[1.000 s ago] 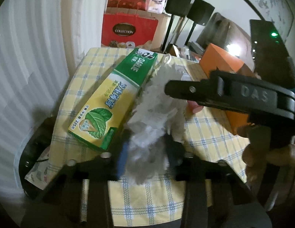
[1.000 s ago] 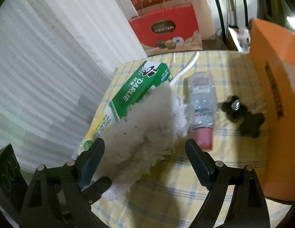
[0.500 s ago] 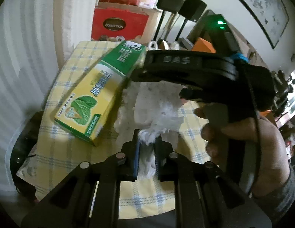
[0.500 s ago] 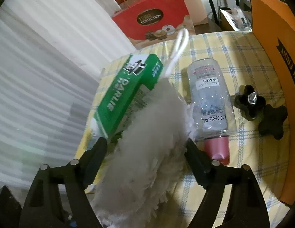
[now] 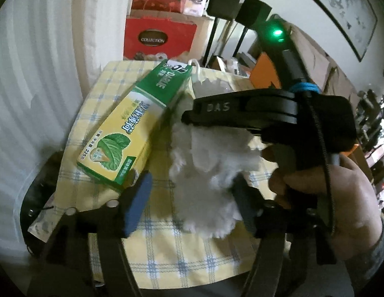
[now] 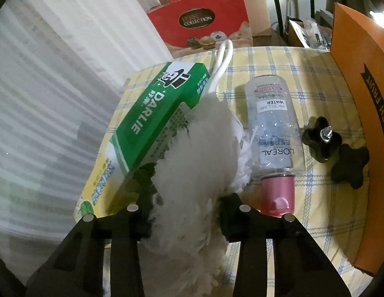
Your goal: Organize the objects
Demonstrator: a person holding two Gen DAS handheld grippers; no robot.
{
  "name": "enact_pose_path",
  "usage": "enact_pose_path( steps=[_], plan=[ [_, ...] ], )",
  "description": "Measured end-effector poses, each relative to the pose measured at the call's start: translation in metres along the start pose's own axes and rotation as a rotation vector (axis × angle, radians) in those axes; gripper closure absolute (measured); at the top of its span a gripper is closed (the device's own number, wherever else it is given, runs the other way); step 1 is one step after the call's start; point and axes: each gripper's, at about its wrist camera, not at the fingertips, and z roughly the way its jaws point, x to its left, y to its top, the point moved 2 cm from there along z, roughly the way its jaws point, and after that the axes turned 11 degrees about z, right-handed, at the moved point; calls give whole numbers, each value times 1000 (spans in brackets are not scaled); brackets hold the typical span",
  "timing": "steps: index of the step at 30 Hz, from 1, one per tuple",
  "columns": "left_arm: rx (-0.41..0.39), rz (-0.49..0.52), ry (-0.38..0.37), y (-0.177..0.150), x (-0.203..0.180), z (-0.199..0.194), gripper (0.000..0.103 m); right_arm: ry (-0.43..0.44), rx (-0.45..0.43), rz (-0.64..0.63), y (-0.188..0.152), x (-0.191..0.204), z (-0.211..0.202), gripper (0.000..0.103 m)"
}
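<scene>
A white fluffy duster (image 6: 192, 163) lies on a yellow checked tablecloth (image 6: 303, 74), pressed along the side of a green-and-yellow toothpaste box (image 6: 152, 118) — the landmark on this crowded table. The right gripper (image 6: 184, 210) has just been closing, and its two black fingers (image 6: 142, 210) now pinch the duster's near end, the fluff bulging out above and below them. The left gripper (image 5: 189, 193) has just been opening: its blue pad (image 5: 138, 198) stands clear of the fluff on the box side, while whether the opposite finger touches the fluff cannot be told, so it has hold of nothing. In the left wrist view the right gripper's black body crosses over the duster, a person's hand (image 5: 340, 198) wrapped round its handle.

The duster's white loop (image 6: 223, 59) reaches past the box's far corner. On the duster's other side from the box lies a clear bottle (image 6: 271, 128) with a pink cap, just beside the fluff. Beyond the bottle sit two black star-shaped knobs (image 6: 335, 153), touching each other — and past them an orange carton (image 6: 360, 99) stands at the table's edge. Behind the box's far end a red gift bag (image 6: 204, 22) stands off the table.
</scene>
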Motion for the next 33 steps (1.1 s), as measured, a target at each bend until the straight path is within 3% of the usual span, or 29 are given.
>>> enact_pose_path(
  steps=[5,11,14,19,33],
  plan=[
    [23,-59,-90,5,2,13,31,28,6,17,0,-1,-5,67],
    [38,-61,-131,4,-4,25,32,81,25,48,-1,-6,-11,68],
    [42,-43,-206,3,-13,27,49,96,28,36,-3,-7,-15,68],
    [51,28,-230,4,-30,25,72,97,19,-9,-8,-5,-18,69],
    [32,72,-279,23,-59,14,85,93,-128,10,-8,-21,-73,74]
  ],
)
